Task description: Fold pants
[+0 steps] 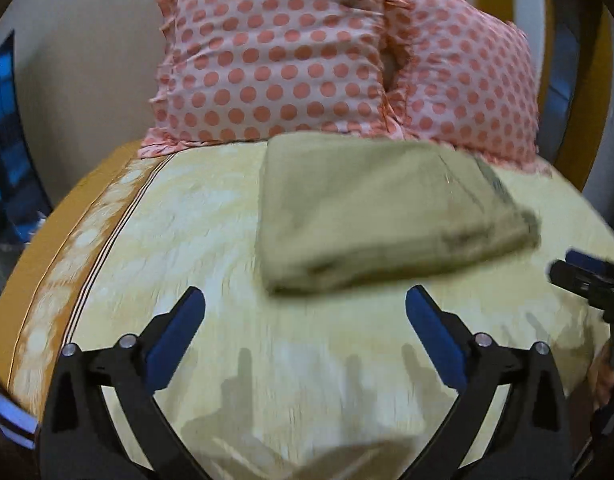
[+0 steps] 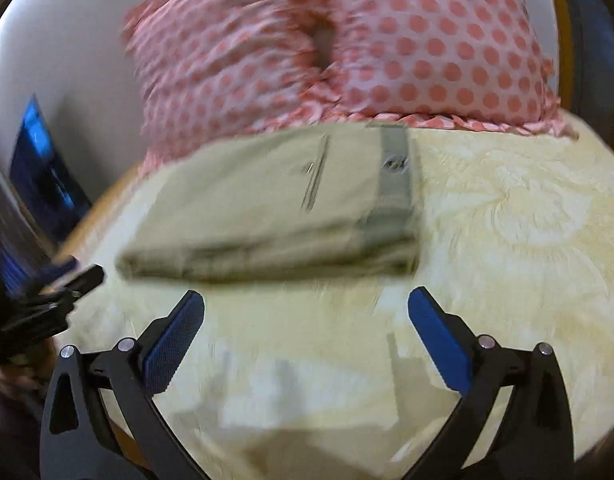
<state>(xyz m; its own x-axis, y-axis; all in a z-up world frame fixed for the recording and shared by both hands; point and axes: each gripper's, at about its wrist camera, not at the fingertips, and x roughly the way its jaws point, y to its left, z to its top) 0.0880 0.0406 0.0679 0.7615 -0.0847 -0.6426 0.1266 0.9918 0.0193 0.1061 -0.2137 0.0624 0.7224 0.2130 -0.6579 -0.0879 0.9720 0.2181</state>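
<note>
The khaki pants (image 1: 371,208) lie folded into a thick rectangle on the pale yellow bedspread (image 1: 211,224), just in front of the pillows. They also show in the right wrist view (image 2: 267,204), with the waistband and a button at their right end. My left gripper (image 1: 305,300) is open and empty, a short way in front of the pants. My right gripper (image 2: 306,300) is open and empty too, just short of their near edge. Each gripper shows at the side of the other's view, the right one (image 1: 587,276) and the left one (image 2: 51,300). Both views are motion-blurred.
Two pink pillows with red polka dots (image 1: 275,56) lean against the wall behind the pants, also in the right wrist view (image 2: 427,40). The bed's orange edge (image 1: 47,240) runs along the left. A blue-lit window or screen (image 1: 3,120) is at far left.
</note>
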